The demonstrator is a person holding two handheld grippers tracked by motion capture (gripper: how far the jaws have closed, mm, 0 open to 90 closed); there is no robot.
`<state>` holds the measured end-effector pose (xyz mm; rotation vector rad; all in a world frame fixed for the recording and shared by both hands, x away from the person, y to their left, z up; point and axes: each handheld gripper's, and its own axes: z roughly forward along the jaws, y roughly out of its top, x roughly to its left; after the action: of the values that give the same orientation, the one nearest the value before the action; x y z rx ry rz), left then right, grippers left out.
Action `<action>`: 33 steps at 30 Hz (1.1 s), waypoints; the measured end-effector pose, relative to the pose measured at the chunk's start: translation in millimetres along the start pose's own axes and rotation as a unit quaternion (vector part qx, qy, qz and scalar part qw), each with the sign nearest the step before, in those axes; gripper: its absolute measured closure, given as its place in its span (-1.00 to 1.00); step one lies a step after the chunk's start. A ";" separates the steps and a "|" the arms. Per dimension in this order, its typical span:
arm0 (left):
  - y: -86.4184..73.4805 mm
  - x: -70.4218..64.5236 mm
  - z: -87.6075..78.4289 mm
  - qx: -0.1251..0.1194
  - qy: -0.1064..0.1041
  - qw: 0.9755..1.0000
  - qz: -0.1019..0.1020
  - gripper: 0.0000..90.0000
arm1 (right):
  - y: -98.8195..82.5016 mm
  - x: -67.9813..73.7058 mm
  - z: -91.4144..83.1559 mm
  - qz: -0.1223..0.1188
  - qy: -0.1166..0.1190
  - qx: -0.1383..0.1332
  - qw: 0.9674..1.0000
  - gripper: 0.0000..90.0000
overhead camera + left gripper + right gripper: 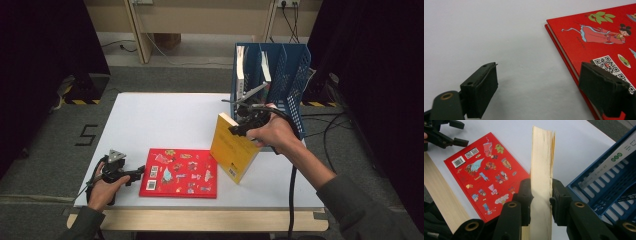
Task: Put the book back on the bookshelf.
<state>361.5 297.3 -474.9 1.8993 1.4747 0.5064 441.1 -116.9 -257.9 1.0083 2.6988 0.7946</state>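
Pinched between my right gripper's (541, 200) pads is a yellow book (233, 148), tilted on its lower corner on the white table (150, 120), just in front of the blue file rack (280, 75). On my left gripper (539, 87) I see the jaws spread wide, empty, at the edge of the red picture book (179, 173) lying flat.

Lighting: even and bright over your white tabletop (150, 120), from overhead; dark curtains at both sides. Shadows: soft, faint, under the left gripper (537, 85) pads. Glare: mild sheen on the red book (599, 47). Focus: your high view is soft and grainy; near jaws in both gripper views are slightly blurred.
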 end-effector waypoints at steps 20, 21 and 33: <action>-0.9 1.5 0.8 0.000 -0.004 1.000 -0.002 -0.67 | -0.5 2.3 33.0 0.010 -0.003 0.062 0.998 0.64; -1.1 1.7 0.8 0.001 -0.004 1.000 -0.001 -0.67 | -0.6 1.9 32.6 0.001 -0.005 0.061 0.998 0.64; -2.4 3.4 3.8 0.011 0.005 1.000 0.009 -0.67 | -10.2 -7.9 -13.4 0.002 -0.040 0.015 0.999 0.67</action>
<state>363.4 299.8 -479.6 1.9307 1.4766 0.5122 437.1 -134.2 -252.2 1.0290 2.6497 0.7007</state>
